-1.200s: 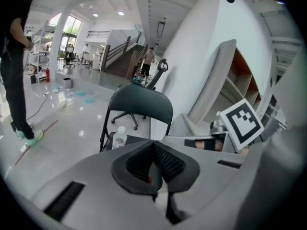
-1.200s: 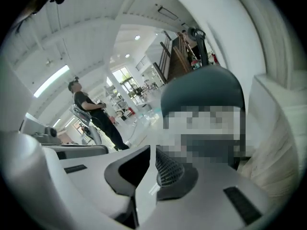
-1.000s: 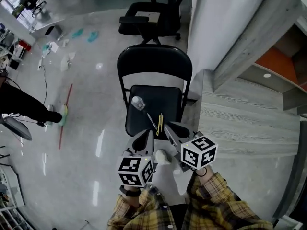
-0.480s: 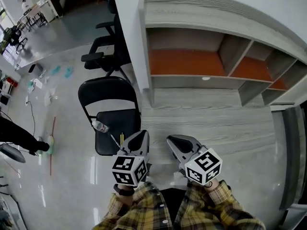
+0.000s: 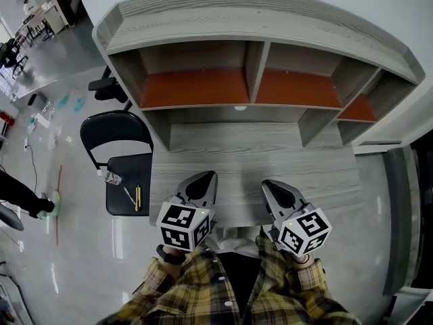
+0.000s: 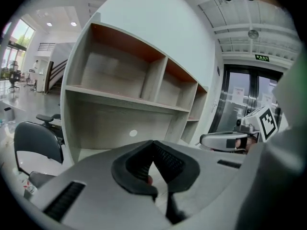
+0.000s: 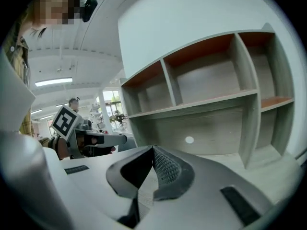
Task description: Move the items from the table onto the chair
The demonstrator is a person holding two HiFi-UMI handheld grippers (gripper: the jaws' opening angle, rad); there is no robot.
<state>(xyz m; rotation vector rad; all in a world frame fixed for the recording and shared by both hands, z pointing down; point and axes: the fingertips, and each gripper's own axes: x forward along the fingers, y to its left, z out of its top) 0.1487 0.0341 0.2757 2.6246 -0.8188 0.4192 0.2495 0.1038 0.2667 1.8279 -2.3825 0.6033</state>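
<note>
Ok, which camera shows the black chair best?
Head view: the black chair shows backrest and seat from above. The left gripper view catches part of it at the edge; the right gripper view misses it.

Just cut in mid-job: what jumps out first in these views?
The big grey shelf unit with orange-lined compartments fills the top of the head view, above the table. Low in front, left gripper and right gripper hover shut; the black chair at left carries a bottle.

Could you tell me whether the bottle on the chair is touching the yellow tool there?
Apart. The head view shows black chair seat between the bottle and the yellow tool.
</note>
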